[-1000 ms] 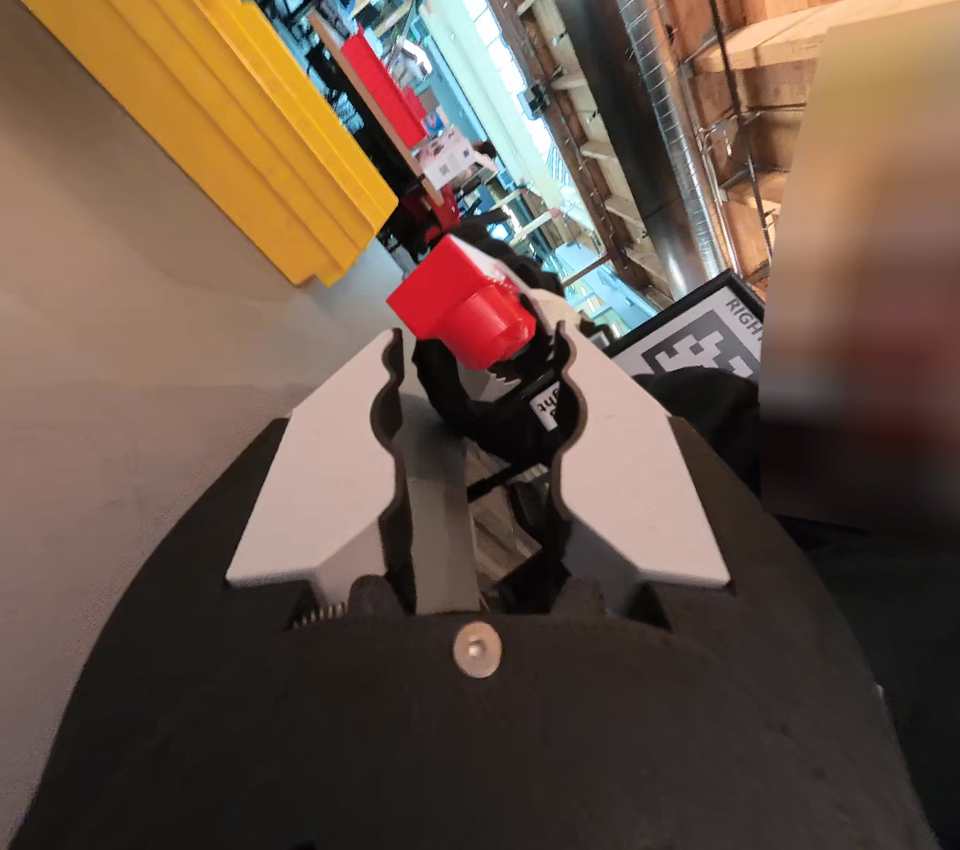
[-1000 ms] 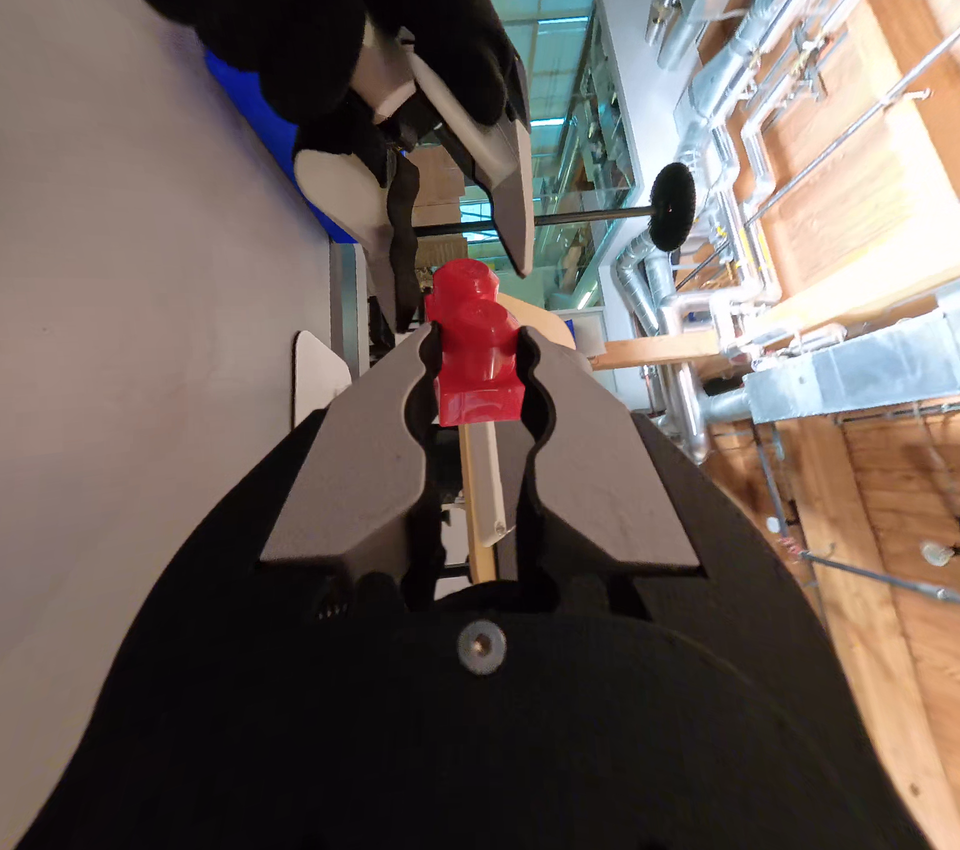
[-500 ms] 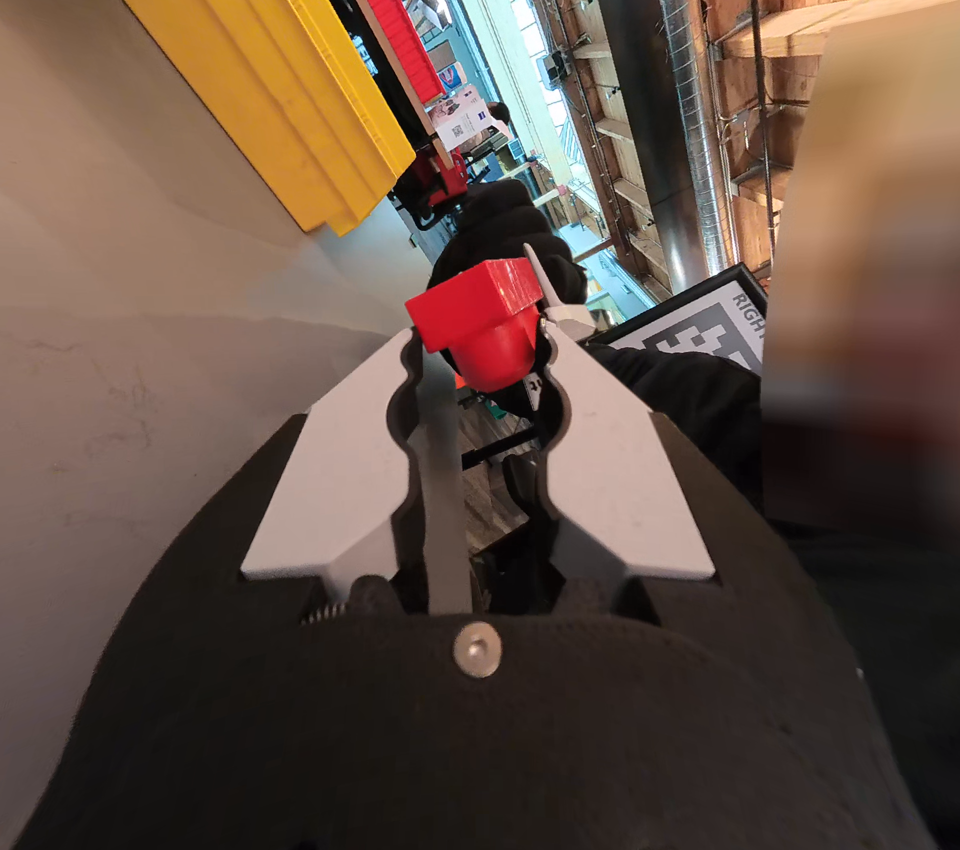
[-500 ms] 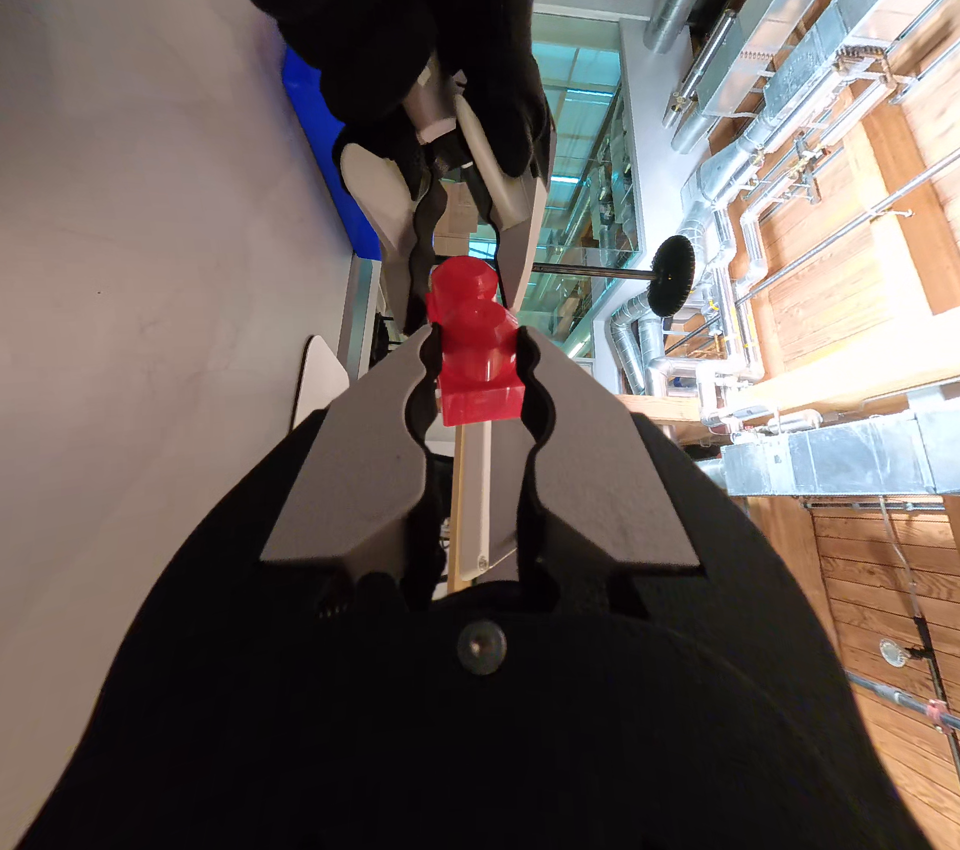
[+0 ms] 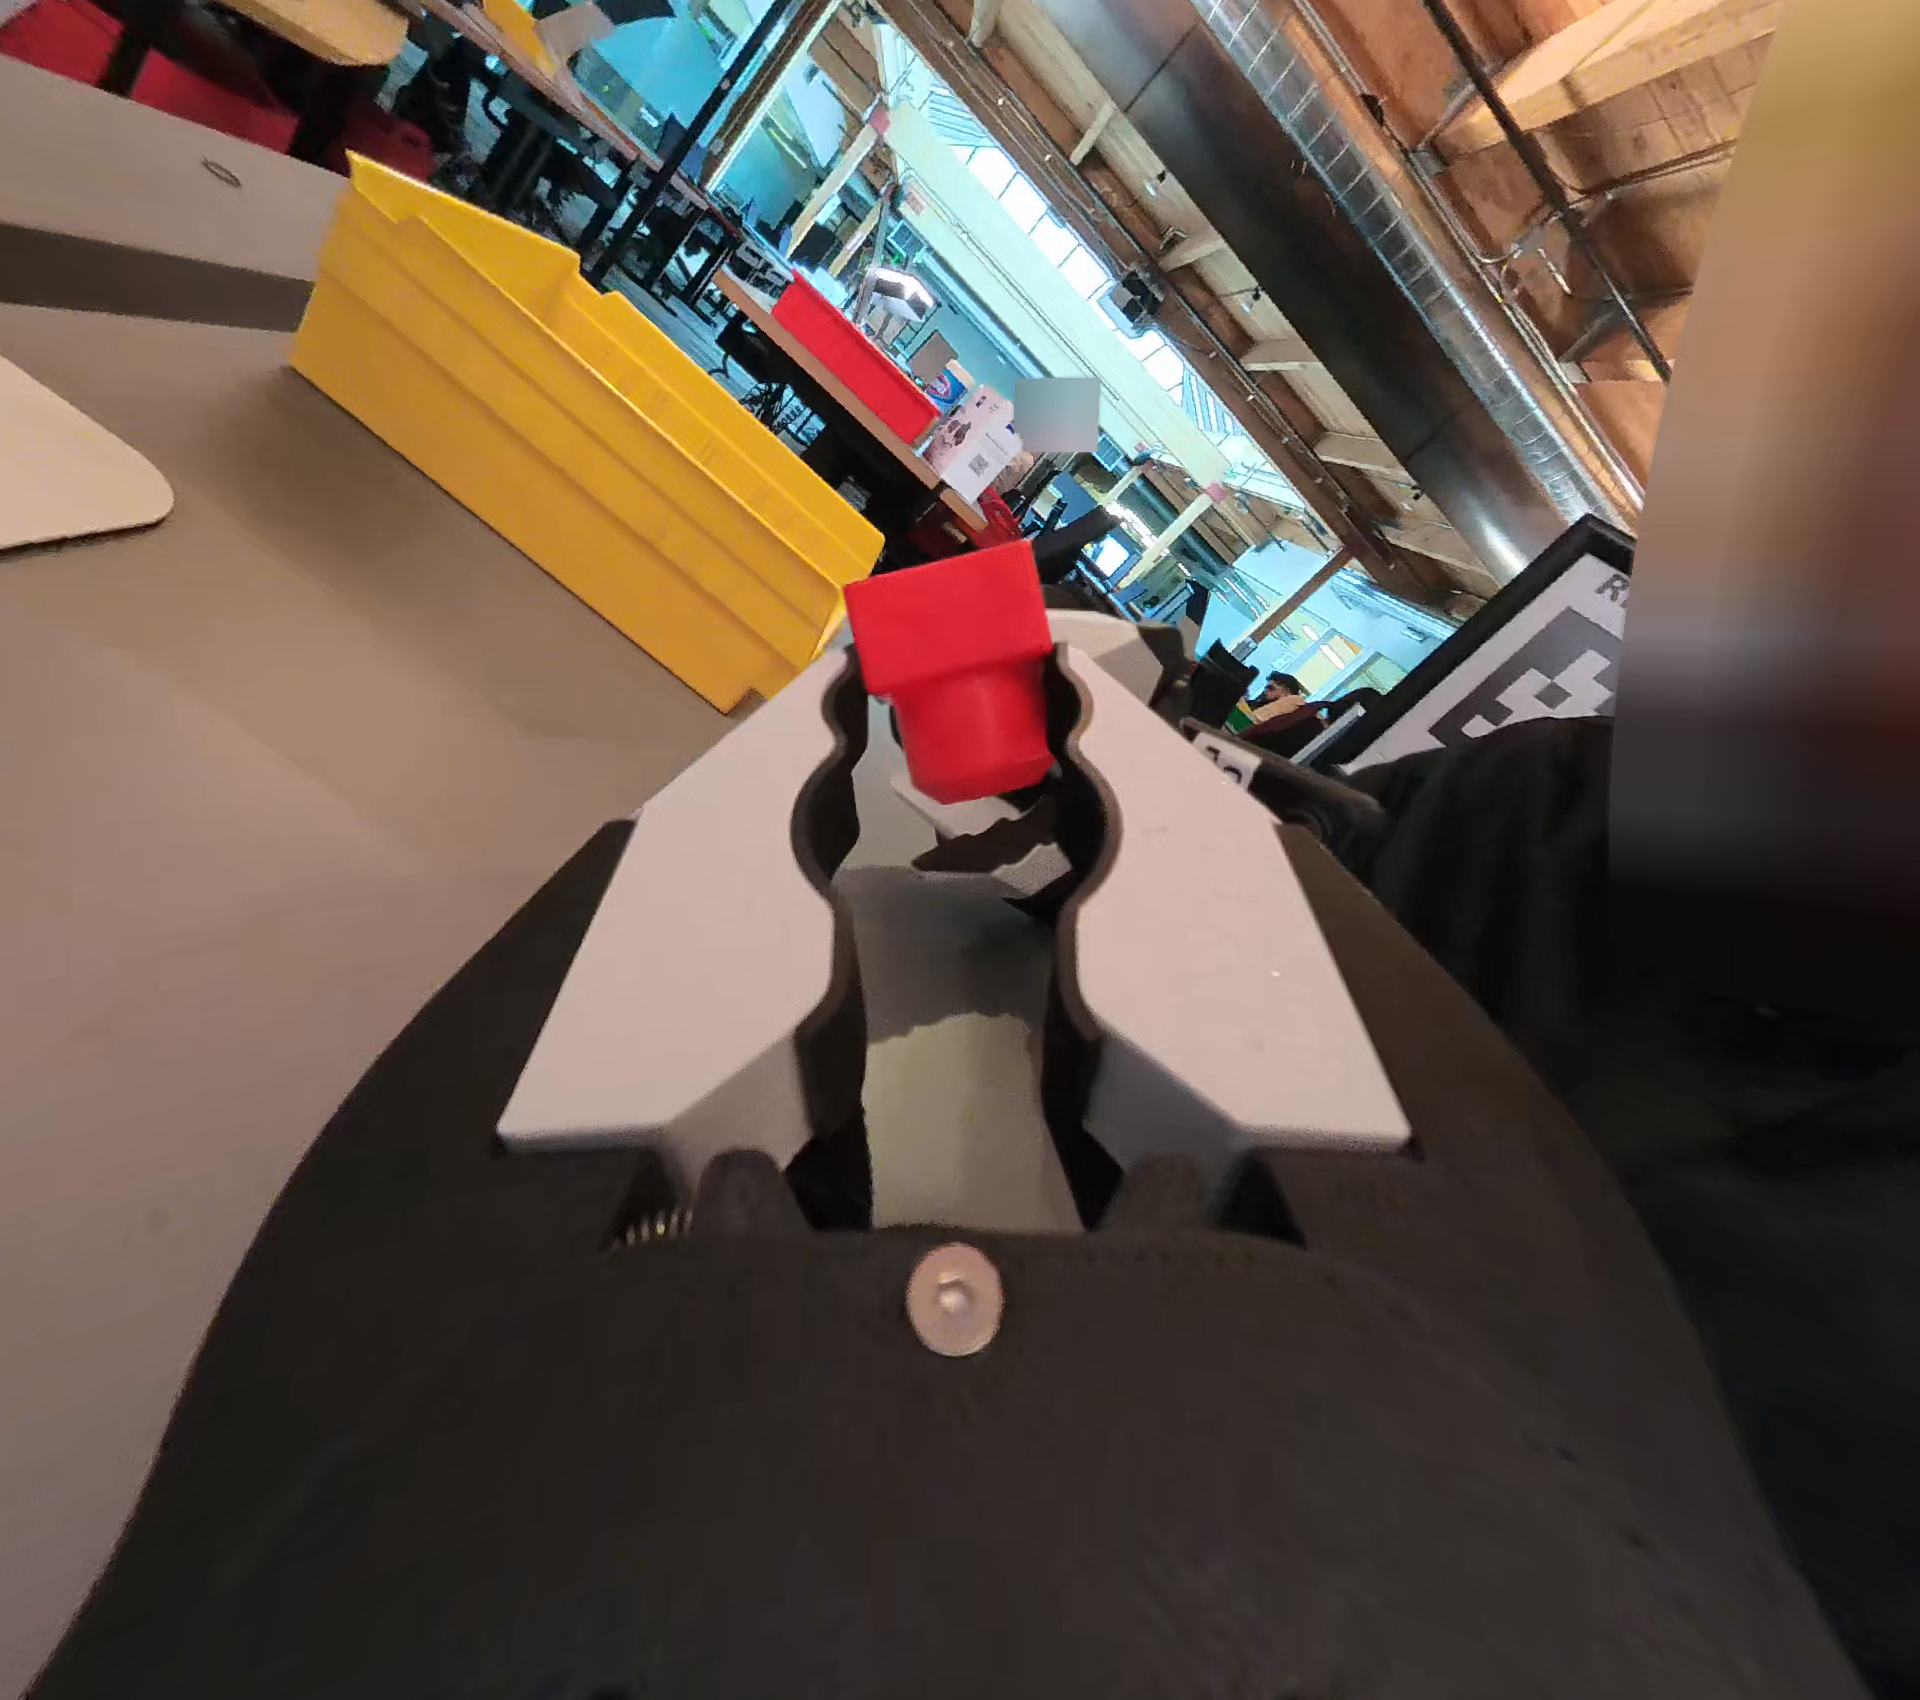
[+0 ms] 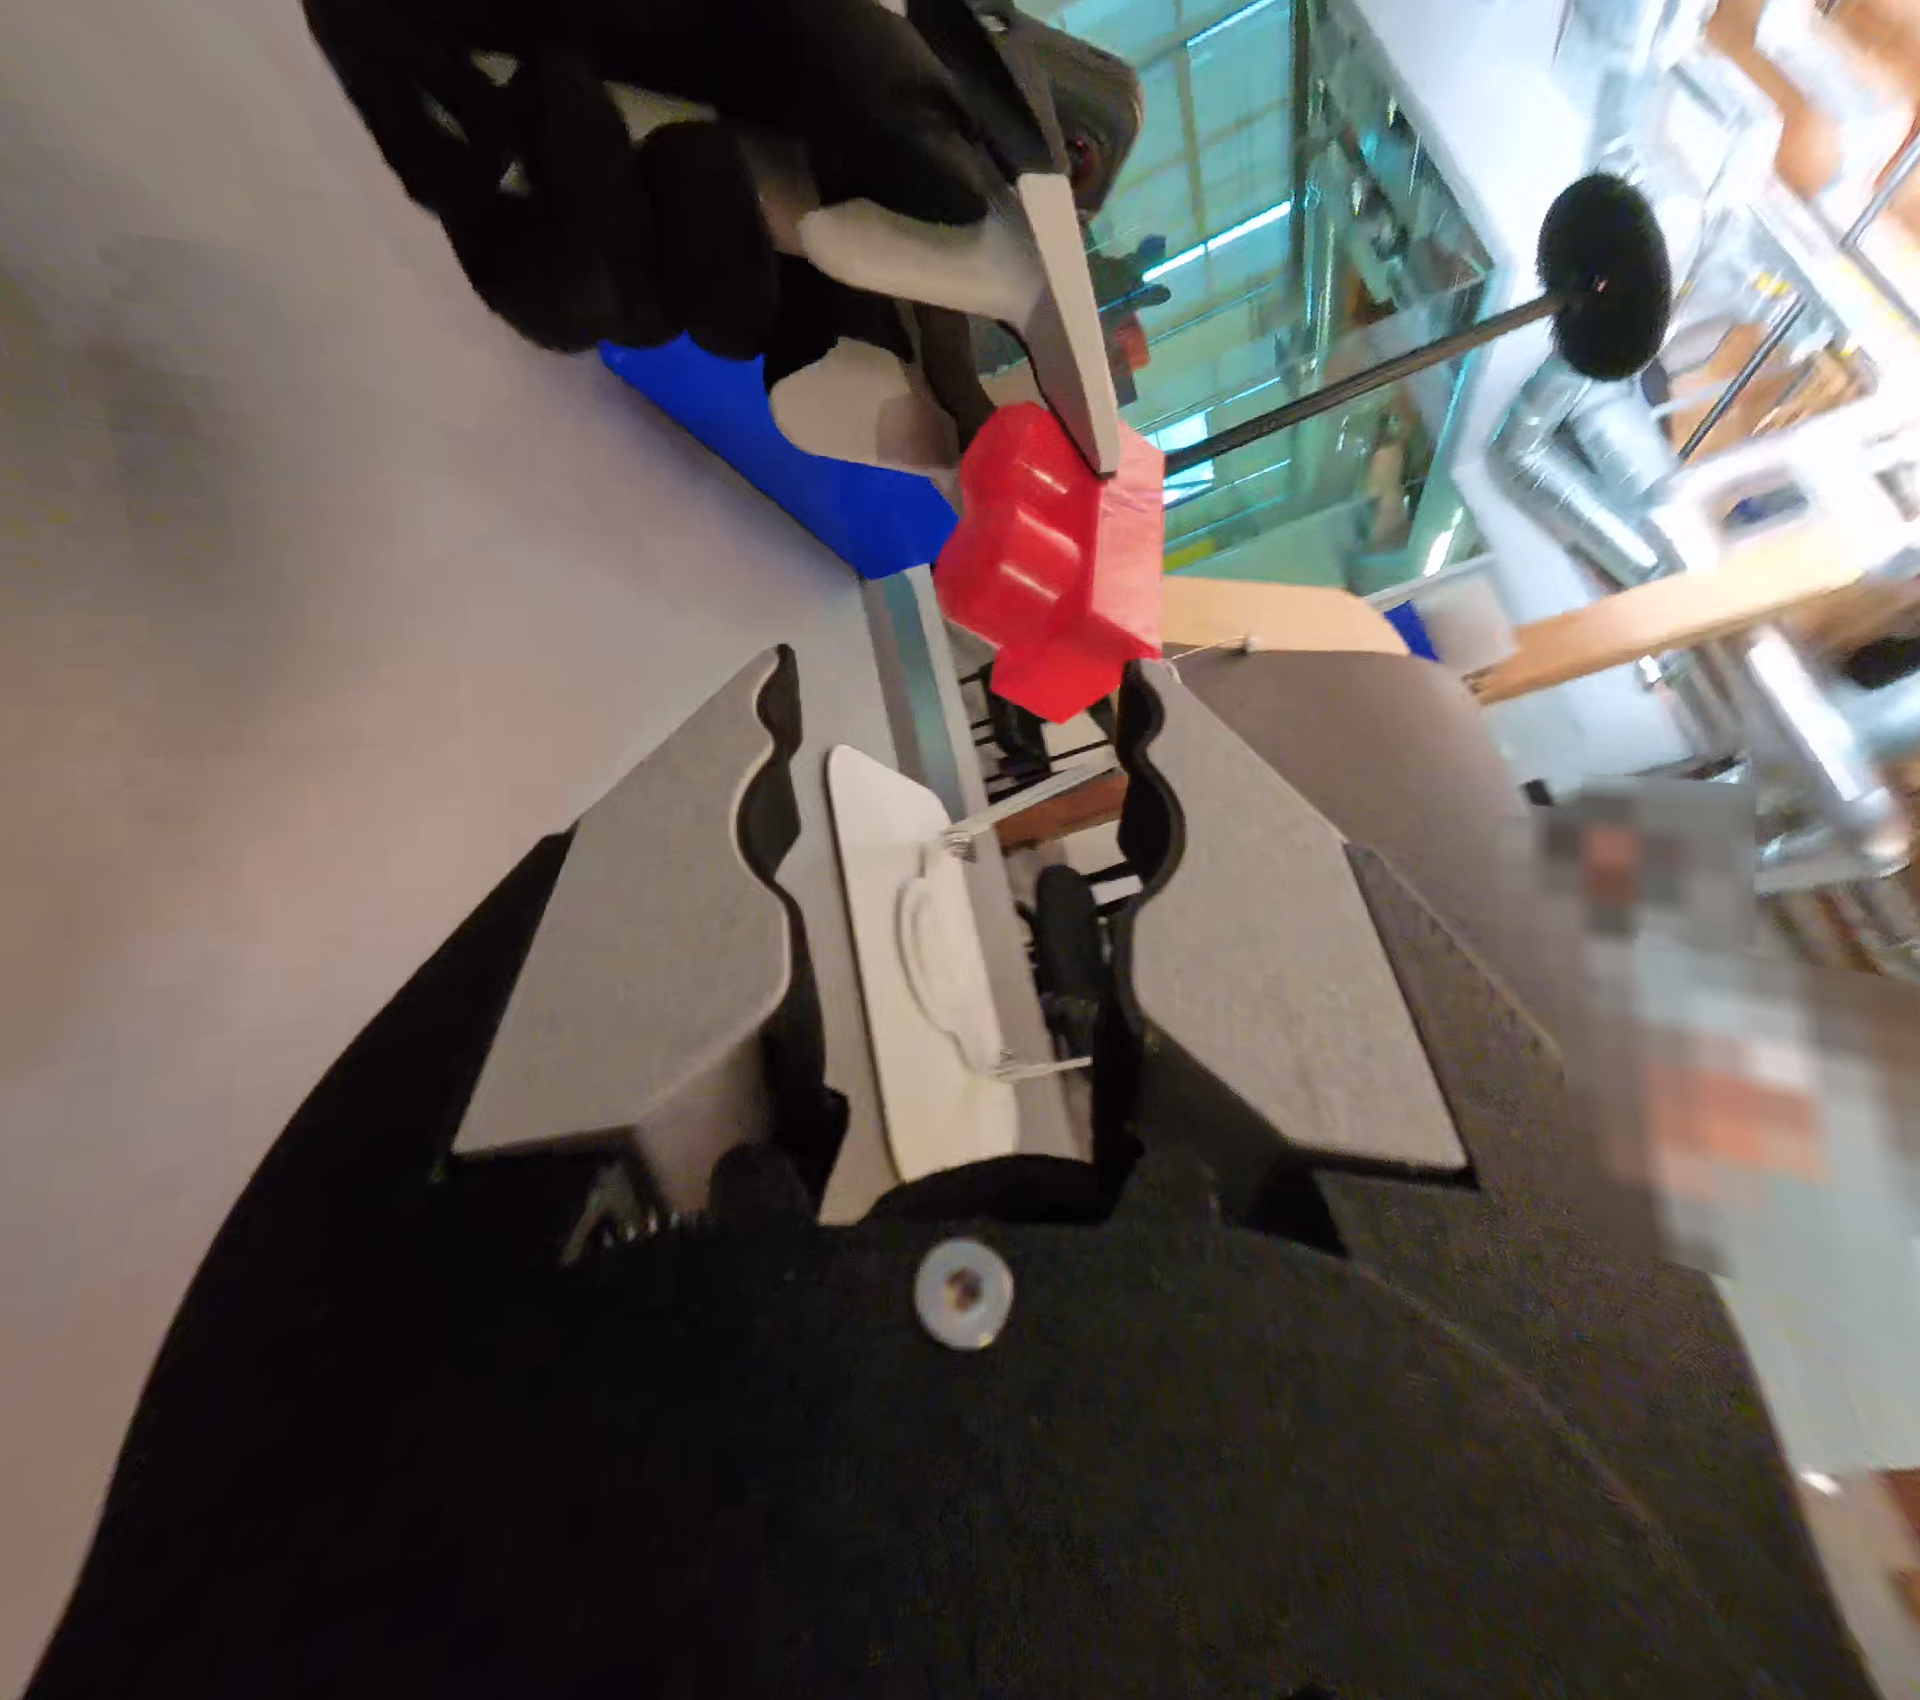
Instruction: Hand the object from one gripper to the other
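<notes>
Grey tabletop (image 5: 260, 819) is carrying a yellow bin (image 5: 582, 445); just beside it the left gripper (image 5: 951, 694) is pinching the red block (image 5: 951, 674). Right gripper (image 6: 951, 684) is gaping empty, handover seemingly done; next it should be backing clear.

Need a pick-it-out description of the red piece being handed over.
In the left wrist view, start at the yellow bin on the grey table. Just right of it, the left gripper pinches the red block. It is the only red thing held: square slab, round studs.
</notes>
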Demonstrator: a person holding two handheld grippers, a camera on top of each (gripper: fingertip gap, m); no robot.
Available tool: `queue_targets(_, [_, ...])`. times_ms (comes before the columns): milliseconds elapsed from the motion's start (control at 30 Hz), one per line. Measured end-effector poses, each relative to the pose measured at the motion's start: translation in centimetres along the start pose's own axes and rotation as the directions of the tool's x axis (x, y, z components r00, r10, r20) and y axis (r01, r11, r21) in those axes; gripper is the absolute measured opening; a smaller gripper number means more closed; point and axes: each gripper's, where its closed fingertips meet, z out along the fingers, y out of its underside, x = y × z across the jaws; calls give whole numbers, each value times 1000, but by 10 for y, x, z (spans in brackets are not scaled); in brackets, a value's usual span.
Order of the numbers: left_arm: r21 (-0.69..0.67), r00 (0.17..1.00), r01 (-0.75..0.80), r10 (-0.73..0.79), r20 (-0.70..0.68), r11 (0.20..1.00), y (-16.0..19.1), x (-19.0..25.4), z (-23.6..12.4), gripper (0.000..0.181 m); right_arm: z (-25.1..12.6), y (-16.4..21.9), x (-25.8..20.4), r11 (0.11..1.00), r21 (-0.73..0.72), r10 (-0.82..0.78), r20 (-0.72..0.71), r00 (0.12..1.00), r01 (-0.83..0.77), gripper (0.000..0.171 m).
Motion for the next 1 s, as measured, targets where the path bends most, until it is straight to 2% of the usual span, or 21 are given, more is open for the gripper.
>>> queue_targets(100, [-7,998,-66,66,-21,998,0,3,0,32,-1,-1,0,971,44,234,43,971,-236,66])
queue_targets(167, [-39,989,-148,147,-10,988,2,3,0,32,-5,-1,8,890,83,441,91,893,-448,69])
queue_targets(233, [-91,968,-250,250,-9,964,7,5,-1,33,-9,-2,19,766,114,613,165,773,-632,68])
queue_targets(300, [-144,944,-329,328,-32,933,11,10,1,33,-11,-8,26,607,120,733,299,612,-786,64])
queue_targets(367, [-206,913,-404,408,-28,891,14,12,4,33,-11,-15,19,481,53,772,447,452,-875,64])
queue_targets(400, [-238,900,-431,435,-41,870,17,14,5,33,-10,-16,16,445,26,777,485,401,-895,64])
queue_targets(567, [-473,829,-523,551,-90,709,40,14,13,33,-1,-14,-6,490,-50,753,528,393,-870,54])
queue_targets(733, [-617,783,-550,605,-147,563,57,13,17,33,-3,-19,-19,541,-93,705,592,390,-836,39])
queue_targets(900, [-680,764,-547,624,-166,488,63,9,16,33,-2,-17,-26,578,-123,694,593,407,-807,38])
queue_targets(1000, [-682,765,-535,628,-142,498,60,6,17,33,1,-12,-23,550,-115,718,571,398,-827,34])
